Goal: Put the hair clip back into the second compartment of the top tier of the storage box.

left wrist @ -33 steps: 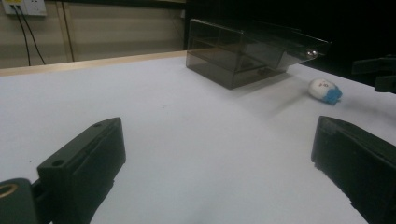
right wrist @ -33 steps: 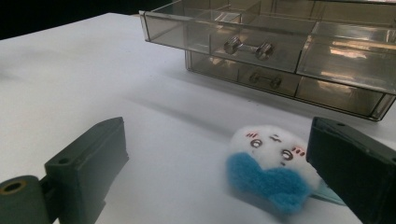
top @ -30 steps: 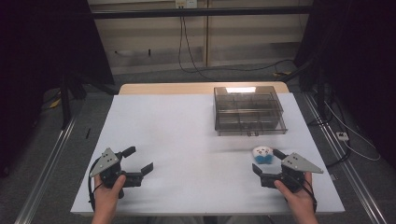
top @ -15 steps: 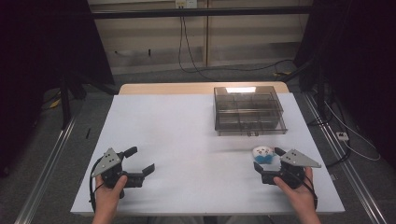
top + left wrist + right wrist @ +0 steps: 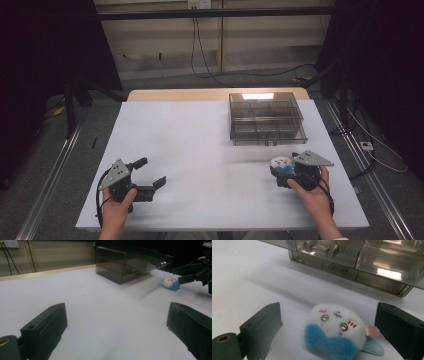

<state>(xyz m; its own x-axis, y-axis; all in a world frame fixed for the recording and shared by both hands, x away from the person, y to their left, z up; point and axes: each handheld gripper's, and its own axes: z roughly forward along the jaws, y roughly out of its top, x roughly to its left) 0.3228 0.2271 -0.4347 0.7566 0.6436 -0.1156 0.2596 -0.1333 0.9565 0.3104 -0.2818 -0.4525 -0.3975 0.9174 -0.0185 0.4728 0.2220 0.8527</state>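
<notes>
One plush toy [image 5: 336,333] between right gripper [image 5: 329,332] jaws just closing, untouched; left gripper [image 5: 150,172] released

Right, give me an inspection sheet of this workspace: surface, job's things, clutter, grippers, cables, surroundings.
Surface: white table top, bare apart from the items below.
Job's things: small white and blue plush toy lying on the table; smoky clear drawer box behind it, drawers shut.
Clutter: nothing seen.
Grippers: right gripper open, jaws either side of the plush toy with gaps showing, having just been closing a little; left gripper open, nothing between its jaws.
Cables: black cable loops from the left gripper; more cables lie on the floor beyond the table.
Surroundings: dark room, pale wall panels at the back, rails on the floor at both sides.
</notes>
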